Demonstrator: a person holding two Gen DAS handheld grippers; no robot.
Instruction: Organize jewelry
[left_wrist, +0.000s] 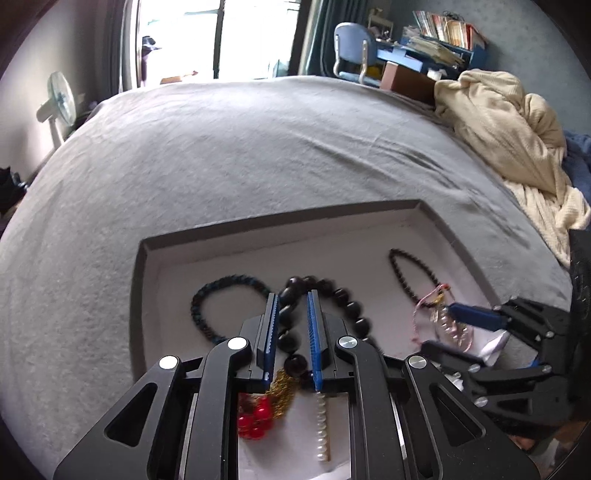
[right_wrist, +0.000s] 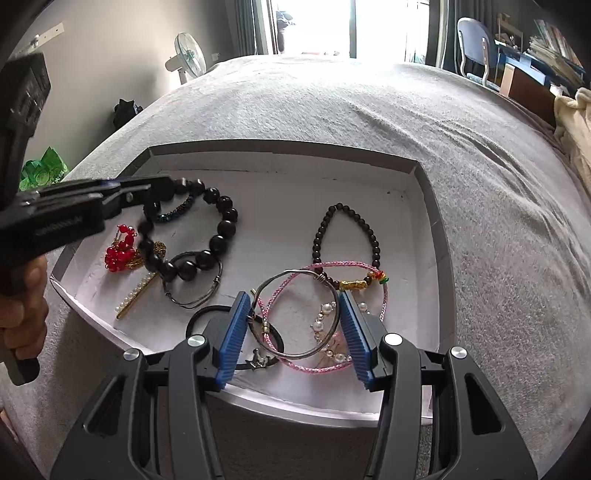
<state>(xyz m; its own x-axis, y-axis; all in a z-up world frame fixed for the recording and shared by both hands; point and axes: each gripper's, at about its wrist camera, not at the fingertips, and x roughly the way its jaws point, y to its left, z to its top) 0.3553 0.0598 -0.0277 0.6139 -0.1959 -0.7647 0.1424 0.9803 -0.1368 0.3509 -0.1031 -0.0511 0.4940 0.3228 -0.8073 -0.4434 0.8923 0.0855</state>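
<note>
Our left gripper (left_wrist: 292, 295) tilts steeply down over the left part of the shallow grey tray (right_wrist: 428, 206) on the bed (left_wrist: 258, 147), its fingers narrowly apart, with the large black bead bracelet (right_wrist: 221, 221) running between them; we cannot tell whether the pads press on the beads. In the right wrist view the person's hand (right_wrist: 22, 306) grips the left gripper's handle at the frame's left edge.

Our right gripper (right_wrist: 295, 332) also points steeply down at the tray's near right corner, fingers about half open, straddling a silver wire bangle (right_wrist: 295, 317) and a pink braided cord (right_wrist: 325, 266) without visibly squeezing either.

Around them lie a red bead cluster (right_wrist: 118, 254), a pearl hair clip (right_wrist: 136, 291), a dark blue braided bracelet (left_wrist: 207, 295), a small-bead bracelet (right_wrist: 347, 236) with a gold charm, and a black hair tie (right_wrist: 207, 317) beside the right gripper's left finger. A cream blanket (left_wrist: 509, 125) is heaped at the bed's far right.
</note>
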